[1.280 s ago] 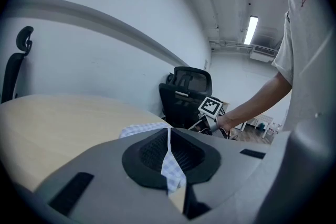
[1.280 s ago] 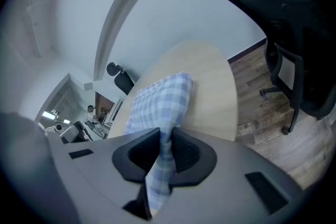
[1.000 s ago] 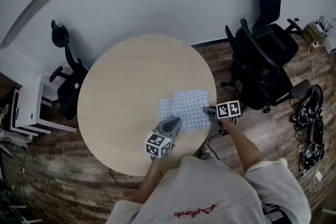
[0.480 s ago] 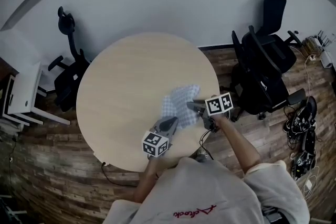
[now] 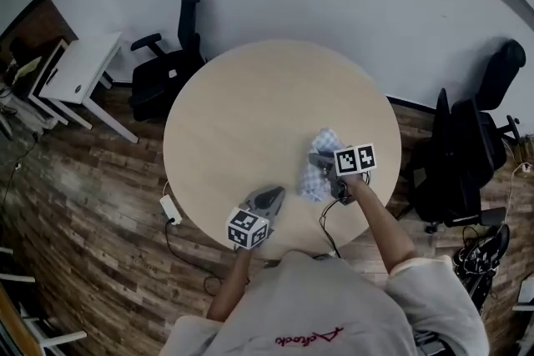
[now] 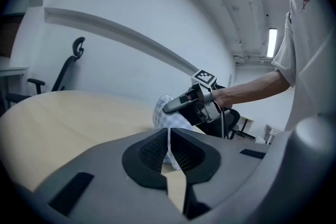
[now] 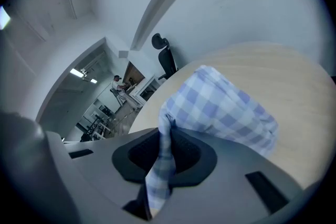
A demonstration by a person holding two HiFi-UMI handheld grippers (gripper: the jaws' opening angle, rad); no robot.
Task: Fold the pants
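The pants (image 5: 320, 179), a checked blue and white cloth, are on the right side of the round tabletop (image 5: 250, 104), close to the edge that is nearest to the person. They are not flat: they are gathered into a narrow heap, and its long axis goes from this near edge toward the middle of the tabletop. The right tool (image 5: 317, 159) is directly at the heap. In the right gripper view its jaws are nearly together and a strip of the checked cloth passes between them and is pressed there, so this tool has hold of the pants, and the rest of the cloth bulges just in front of it. The left tool (image 5: 269, 198) is apart from the cloth, over the bare wood near the same edge. In the left gripper view its jaws meet with only a thin line between them, and nothing is caught there. From this tool the pants lie to the right and a little farther out, with the right tool between. The right hand is therefore clearly the nearer one. I judge that the folding is not finished, because the cloth is bunched and not laid in a neat shape. For the next fold the left tool would first need to open and to come across to a free end of the heap.
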